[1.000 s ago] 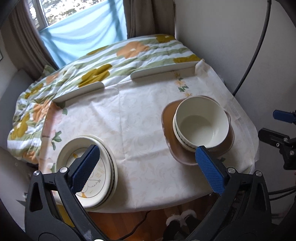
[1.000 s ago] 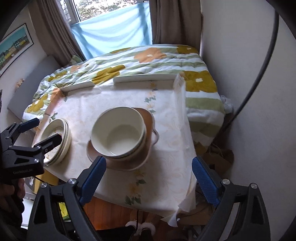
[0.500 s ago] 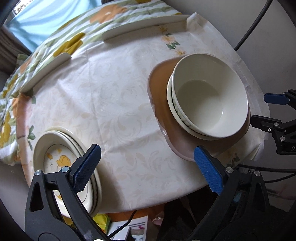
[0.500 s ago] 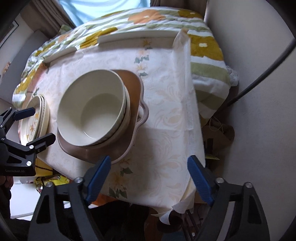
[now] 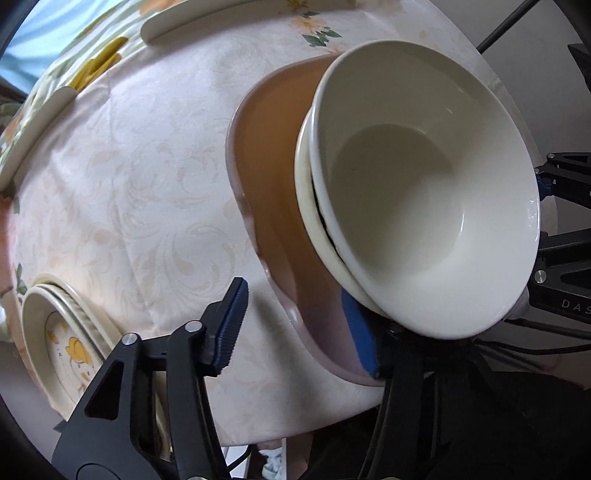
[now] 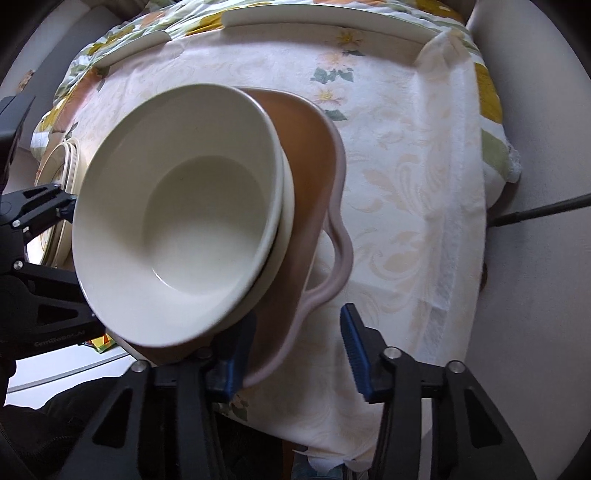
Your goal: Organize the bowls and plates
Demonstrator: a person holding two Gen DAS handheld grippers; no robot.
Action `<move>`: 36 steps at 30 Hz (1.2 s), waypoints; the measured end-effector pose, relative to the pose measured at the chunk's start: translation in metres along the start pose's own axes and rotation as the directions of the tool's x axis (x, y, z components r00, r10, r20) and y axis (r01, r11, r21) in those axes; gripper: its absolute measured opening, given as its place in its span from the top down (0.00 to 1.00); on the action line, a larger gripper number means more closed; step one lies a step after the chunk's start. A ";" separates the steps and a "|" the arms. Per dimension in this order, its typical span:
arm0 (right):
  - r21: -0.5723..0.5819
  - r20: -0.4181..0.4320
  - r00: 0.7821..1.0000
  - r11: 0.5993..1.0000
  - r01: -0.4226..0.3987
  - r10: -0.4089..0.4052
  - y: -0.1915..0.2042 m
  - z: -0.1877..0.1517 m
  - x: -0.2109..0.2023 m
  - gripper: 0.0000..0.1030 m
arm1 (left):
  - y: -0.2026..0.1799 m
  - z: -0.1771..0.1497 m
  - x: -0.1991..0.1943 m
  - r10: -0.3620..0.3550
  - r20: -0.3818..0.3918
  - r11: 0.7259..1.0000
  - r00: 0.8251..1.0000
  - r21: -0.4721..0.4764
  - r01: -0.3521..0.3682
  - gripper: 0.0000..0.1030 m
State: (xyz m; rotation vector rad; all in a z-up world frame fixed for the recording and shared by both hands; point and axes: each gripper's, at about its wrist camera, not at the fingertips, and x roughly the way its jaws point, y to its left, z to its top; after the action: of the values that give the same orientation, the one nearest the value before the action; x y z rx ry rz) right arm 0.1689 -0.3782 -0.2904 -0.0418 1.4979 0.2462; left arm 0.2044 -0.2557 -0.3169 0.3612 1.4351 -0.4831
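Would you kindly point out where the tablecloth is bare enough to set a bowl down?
Free: the cloth between the plate stack and the brown tray, back to the far raised edge; also right of the tray. Crowded: the near edge, with both grippers at the stacked bowls.

Two fisheye views, each mounted on a handheld gripper, look steeply down from very close along black arms ending in blue-padded fingers (image 5: 232, 325). The left wrist view sits at the near left edge of the worktop (image 5: 122, 192), covered in cream floral cloth. The right wrist view sits at its near right, with fingers (image 6: 352, 347) low in frame. Both share the stacked cream ceramic bowls (image 5: 424, 192) on the brown handled tray (image 6: 314, 177).
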 end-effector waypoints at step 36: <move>-0.237 0.205 0.979 0.971 0.043 0.006 0.037 -0.006 -0.042 0.86 | -0.009 -0.033 -0.069 0.071 0.211 0.994 0.975 0.068 -0.087 0.82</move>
State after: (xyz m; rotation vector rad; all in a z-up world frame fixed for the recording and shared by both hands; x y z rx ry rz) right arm 0.1540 -0.3487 -0.2450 -0.2189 1.2564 0.4046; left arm 0.1675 -0.2395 -0.2510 0.4150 1.1973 -0.4974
